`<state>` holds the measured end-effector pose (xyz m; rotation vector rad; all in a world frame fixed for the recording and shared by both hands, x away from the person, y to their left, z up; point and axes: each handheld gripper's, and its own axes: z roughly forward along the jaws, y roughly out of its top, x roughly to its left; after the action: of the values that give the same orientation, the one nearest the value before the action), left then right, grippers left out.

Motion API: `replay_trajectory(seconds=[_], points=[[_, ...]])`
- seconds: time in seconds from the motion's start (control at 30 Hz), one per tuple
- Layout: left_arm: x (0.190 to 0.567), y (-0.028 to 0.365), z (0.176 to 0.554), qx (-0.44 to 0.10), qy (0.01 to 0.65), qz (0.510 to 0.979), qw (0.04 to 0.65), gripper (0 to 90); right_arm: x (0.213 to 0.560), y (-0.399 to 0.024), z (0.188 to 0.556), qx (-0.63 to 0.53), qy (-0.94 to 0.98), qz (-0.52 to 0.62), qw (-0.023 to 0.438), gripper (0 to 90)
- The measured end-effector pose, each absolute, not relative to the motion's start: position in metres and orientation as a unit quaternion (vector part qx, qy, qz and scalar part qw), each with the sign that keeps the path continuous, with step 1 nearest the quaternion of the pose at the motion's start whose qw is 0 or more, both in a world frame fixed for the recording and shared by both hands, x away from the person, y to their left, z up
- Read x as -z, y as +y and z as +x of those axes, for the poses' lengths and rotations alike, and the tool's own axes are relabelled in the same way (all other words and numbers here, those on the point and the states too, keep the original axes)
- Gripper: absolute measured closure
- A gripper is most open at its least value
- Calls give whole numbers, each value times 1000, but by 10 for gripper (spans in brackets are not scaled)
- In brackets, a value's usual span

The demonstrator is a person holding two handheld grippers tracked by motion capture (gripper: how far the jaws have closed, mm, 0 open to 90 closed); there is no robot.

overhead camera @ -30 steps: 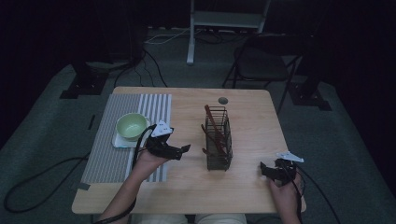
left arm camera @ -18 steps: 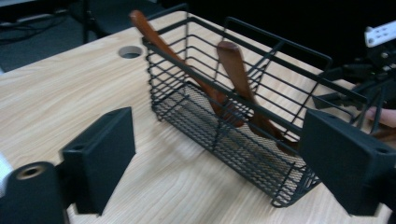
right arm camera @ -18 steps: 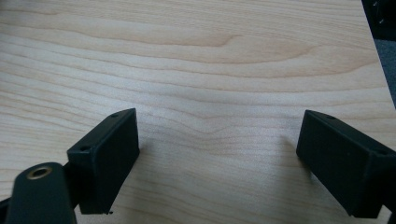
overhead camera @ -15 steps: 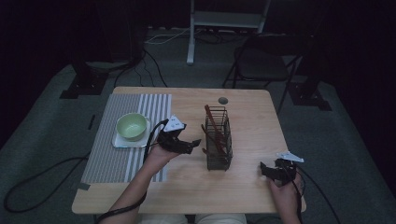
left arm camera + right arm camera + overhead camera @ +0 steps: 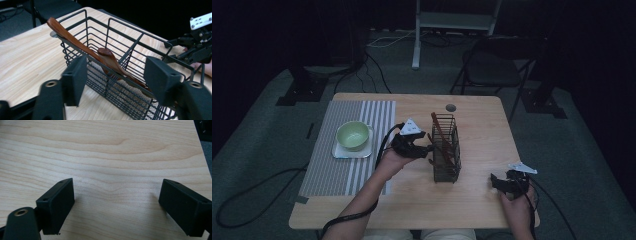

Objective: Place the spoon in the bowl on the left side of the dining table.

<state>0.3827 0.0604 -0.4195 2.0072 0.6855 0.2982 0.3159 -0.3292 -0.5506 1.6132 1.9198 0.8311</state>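
A black wire basket [image 5: 446,150] stands mid-table with two brown wooden spoons [image 5: 443,137] leaning inside. In the left gripper view the long spoon [image 5: 75,41] rests on the basket [image 5: 120,37] rim, and a shorter spoon [image 5: 110,57] lies beside it. My left gripper [image 5: 424,149] is close against the basket's left side. Its jaws [image 5: 117,80] have just been closing and stand half apart, with the wire wall just beyond the pads and nothing pressed between them. My right gripper [image 5: 496,182] rests near the table's front right, open [image 5: 120,205] over bare wood.
A green bowl [image 5: 353,135] sits on a white square plate [image 5: 343,151] on a grey striped mat [image 5: 327,170] at the left. A round cable hole [image 5: 451,107] lies behind the basket. A folding chair [image 5: 492,70] stands beyond the table.
My left hand has moved right, up to the basket, and its jaws have narrowed. The right hand has stayed where it was.
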Motion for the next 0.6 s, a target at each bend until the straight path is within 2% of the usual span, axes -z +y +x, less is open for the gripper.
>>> replay_trajectory(seconds=[0.03, 0.13, 0.27, 0.3, 0.33, 0.4, 0.43, 0.47, 0.6], points=[[420, 60, 383, -123, 280, 822, 480, 426, 551, -329, 316, -305, 704, 592, 247, 124], [423, 58, 386, -125, 285, 822, 477, 477, 551, -329, 316, -305, 704, 592, 247, 125], [424, 56, 388, -125, 288, 823, 474, 490, 551, -329, 315, -305, 704, 592, 246, 125], [425, 56, 390, -121, 288, 820, 480, 527, 551, -329, 315, -305, 705, 591, 246, 125], [425, 56, 390, -121, 288, 820, 480, 527, 551, -329, 315, -305, 705, 591, 246, 125], [426, 53, 390, -119, 281, 823, 479, 588, 551, -329, 315, -305, 705, 591, 246, 125], [426, 53, 390, -114, 277, 824, 481, 592, 551, -329, 315, -305, 705, 591, 246, 125], [427, 52, 389, -114, 273, 825, 482, 643, 551, -329, 315, -305, 705, 591, 246, 125], [427, 53, 387, -113, 271, 822, 488, 715, 551, -329, 315, -305, 704, 592, 246, 125]])
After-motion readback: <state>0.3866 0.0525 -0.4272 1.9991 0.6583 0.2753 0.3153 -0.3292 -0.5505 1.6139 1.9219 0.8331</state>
